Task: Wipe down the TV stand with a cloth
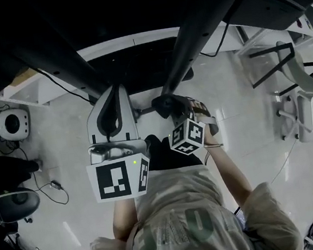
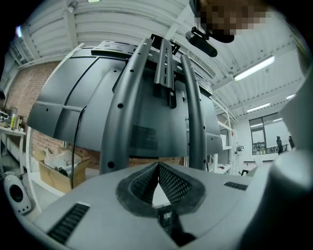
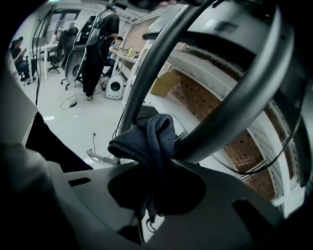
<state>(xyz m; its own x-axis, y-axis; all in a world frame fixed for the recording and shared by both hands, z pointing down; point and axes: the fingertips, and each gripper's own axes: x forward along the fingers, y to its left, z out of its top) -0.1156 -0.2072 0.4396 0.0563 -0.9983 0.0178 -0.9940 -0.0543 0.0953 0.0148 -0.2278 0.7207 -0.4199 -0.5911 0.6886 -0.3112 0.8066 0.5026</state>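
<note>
Cloth (image 3: pixel 146 139) held against the TV stand (image 3: pixel 234 107) by the right gripper (image 3: pixel 156 163).
The right gripper's fingers are closed on the bunched blue cloth, which is pressed against a dark slanted tube of the stand. In the head view the cloth is seen at that tube's lower end, above the pale floor (image 1: pixel 63 158). The left gripper (image 2: pixel 157 168) is held just beside the right one, its fingers brought together at the tips with nothing between them, and is pointed up at the stand's tubes.

A lab-like workspace: brick wall (image 2: pixel 19 93), ceiling strip lights (image 2: pixel 253 68), office chair (image 3: pixel 73 61), floor cables (image 1: pixel 54 184).
</note>
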